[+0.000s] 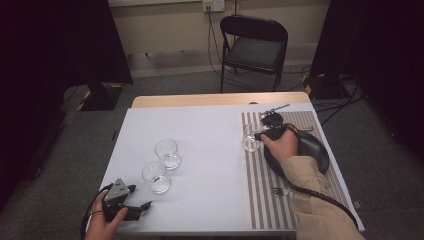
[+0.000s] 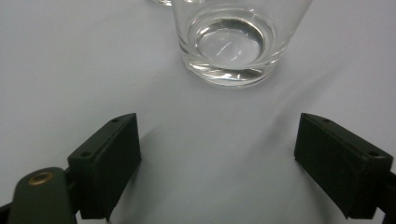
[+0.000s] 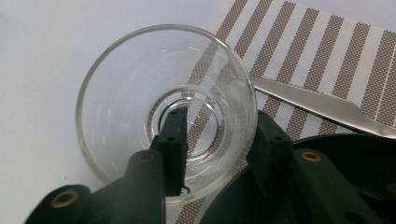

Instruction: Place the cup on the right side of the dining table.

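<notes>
Right gripper (image 3: 212,149): clamped on the wall of a clear glass (image 3: 166,112), one jaw inside the bowl, the other outside against the near side; seen from the high view at (image 1: 263,131), held by the person's right hand (image 1: 284,145).
Held glass: upright or nearly so, at the left edge of the striped placemat (image 1: 260,200), toward the far right of the table (image 1: 210,125); cannot tell whether the base rests on the mat or hangs just above it.
Around the held glass: black plate (image 1: 312,147) just beside it on the mat, knife (image 3: 322,102) lying across the stripes past the plate's rim, fork (image 1: 281,190) near the mat's near edge.
Left gripper (image 2: 217,163): spread wide and empty, low over the white surface at the near left corner, mouth facing the nearer tumbler (image 2: 236,44).
Other glasses: two tumblers close together left of centre, nearer one at (image 1: 156,176), farther one at (image 1: 167,153), both upright and apart from either gripper.
Step in hand: likely setting the third glass at the place setting, beside the plate.
Next move, right: calls for lowering until the base sits flat, then easing the jaws apart and lifting the inner jaw straight out so the rim is not dragged over.
Next move, left: calls for a level advance to bracket the nearer tumbler without nudging its neighbour.
</notes>
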The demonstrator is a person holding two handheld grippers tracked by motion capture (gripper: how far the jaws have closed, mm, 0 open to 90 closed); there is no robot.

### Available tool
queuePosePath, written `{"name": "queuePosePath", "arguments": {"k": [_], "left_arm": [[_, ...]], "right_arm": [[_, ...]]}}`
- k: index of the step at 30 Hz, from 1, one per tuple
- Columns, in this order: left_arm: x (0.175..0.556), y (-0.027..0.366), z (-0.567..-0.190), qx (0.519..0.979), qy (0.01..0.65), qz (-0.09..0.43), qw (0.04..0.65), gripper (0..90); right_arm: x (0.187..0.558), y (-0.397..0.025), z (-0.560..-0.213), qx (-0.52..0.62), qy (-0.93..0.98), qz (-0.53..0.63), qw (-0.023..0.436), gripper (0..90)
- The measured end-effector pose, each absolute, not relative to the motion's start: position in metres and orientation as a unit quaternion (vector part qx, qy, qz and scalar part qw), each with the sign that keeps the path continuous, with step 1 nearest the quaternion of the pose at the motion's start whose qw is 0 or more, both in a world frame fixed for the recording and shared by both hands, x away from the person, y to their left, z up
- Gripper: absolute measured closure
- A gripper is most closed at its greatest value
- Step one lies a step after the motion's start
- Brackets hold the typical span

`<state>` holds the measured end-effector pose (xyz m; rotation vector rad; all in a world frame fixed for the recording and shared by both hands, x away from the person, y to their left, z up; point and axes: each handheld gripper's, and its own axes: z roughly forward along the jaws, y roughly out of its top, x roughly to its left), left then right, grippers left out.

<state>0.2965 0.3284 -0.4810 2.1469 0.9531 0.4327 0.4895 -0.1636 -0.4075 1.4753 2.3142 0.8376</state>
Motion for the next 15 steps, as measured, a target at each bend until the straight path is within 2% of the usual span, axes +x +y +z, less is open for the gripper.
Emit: {"name": "queuePosePath", "arguments": {"k": [5, 12, 15], "left_arm": [[0.2964, 0.3282, -0.4811, 0.835, 0.372, 0.168, 0.369, 13.6], [0.2965, 0.3283, -0.4811, 0.835, 0.372, 0.168, 0.368, 13.6], [0.2965, 0.3283, -0.4811, 0.835, 0.372, 0.168, 0.368, 13.6]], "right_arm": [[0.4898, -0.1634, -0.4056, 0.508, 0.795, 0.301, 0.14, 53.4], [0.4919, -0.1629, -0.402, 0.505, 0.792, 0.311, 0.148, 38.3], [0.4924, -0.1625, -0.4023, 0.503, 0.792, 0.312, 0.149, 36.6]]}}
